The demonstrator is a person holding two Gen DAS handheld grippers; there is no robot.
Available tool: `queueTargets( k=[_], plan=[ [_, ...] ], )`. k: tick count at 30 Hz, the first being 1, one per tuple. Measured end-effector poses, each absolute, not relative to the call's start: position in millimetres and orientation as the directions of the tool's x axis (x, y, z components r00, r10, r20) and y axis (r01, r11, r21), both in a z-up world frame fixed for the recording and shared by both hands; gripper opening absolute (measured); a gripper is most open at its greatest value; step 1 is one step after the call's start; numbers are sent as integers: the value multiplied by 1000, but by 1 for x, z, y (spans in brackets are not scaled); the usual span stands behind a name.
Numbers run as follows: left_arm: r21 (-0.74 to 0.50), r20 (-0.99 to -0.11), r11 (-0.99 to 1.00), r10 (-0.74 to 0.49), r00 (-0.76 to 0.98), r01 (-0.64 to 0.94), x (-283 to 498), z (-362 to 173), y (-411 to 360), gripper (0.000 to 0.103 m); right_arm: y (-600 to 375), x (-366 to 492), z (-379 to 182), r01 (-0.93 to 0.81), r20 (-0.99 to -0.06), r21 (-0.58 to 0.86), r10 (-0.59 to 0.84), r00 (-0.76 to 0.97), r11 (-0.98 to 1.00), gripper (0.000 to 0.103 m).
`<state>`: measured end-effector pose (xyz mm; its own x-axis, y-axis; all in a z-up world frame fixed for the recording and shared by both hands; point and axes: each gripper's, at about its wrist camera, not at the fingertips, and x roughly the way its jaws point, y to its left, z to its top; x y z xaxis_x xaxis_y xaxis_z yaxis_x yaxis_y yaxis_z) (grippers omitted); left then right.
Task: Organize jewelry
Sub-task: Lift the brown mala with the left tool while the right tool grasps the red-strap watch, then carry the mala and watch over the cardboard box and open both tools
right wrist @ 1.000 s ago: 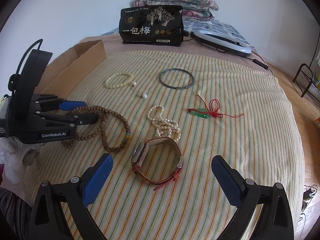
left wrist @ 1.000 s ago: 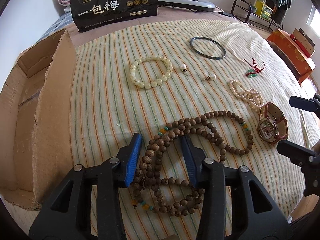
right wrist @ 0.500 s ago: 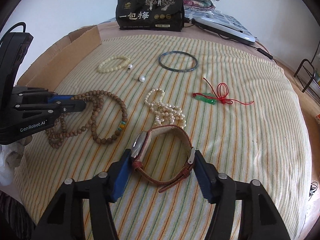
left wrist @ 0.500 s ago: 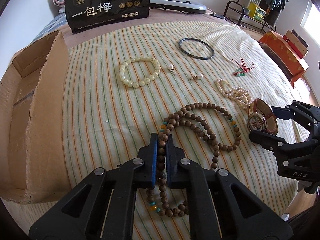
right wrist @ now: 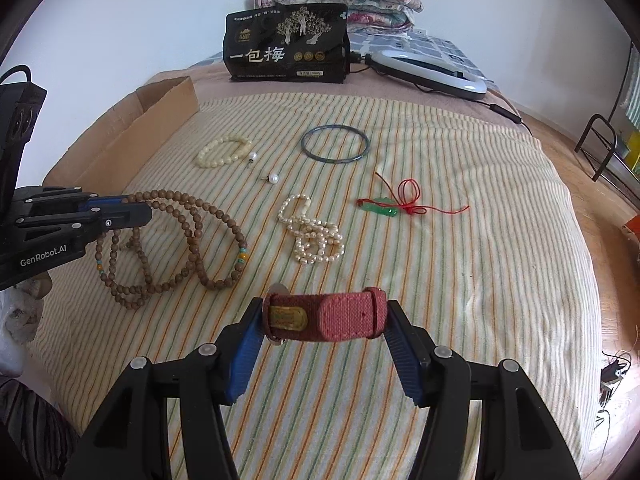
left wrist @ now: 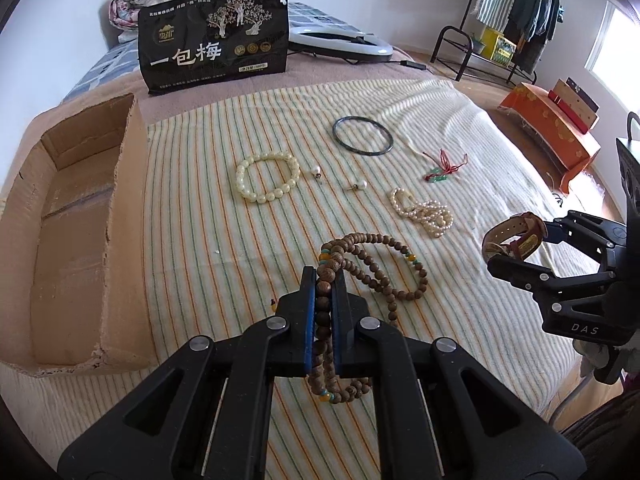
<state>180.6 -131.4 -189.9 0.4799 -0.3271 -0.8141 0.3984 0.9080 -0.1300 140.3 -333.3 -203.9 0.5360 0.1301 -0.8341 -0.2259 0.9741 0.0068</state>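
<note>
The left gripper is pinched tight on several strands of the long wooden bead necklace, its blue pads squeezing the brown beads between them; part of the string hangs from the jaws while its far loops lie on the striped blanket. The right gripper is clamped on the red-strapped watch, its jaws set about halfway apart with a pad pressed against each end of the band, and the watch is off the blanket. Beyond the beads, the pearl necklace lies in a loose heap near the middle of the blanket, with two single pearl earrings just behind it. A cream bead bracelet sits beside them, a dark bangle lies further back, and a green pendant on a red cord rests to the right. An open cardboard box stands along the left edge of the blanket.
</note>
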Motion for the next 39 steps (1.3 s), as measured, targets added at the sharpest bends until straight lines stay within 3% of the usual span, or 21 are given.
queueTargets(
  k=[22, 39],
  plan=[
    [-209, -665, 914, -394, 634, 348, 154, -90, -69, 4, -304, 118, -116, -265, -748, -34, 151, 646, 964, 61],
    [-174, -617, 961, -277, 736, 215, 163, -62, 23, 4, -202, 151, -61, -402, -693, 25, 305, 653, 915, 61]
  ],
)
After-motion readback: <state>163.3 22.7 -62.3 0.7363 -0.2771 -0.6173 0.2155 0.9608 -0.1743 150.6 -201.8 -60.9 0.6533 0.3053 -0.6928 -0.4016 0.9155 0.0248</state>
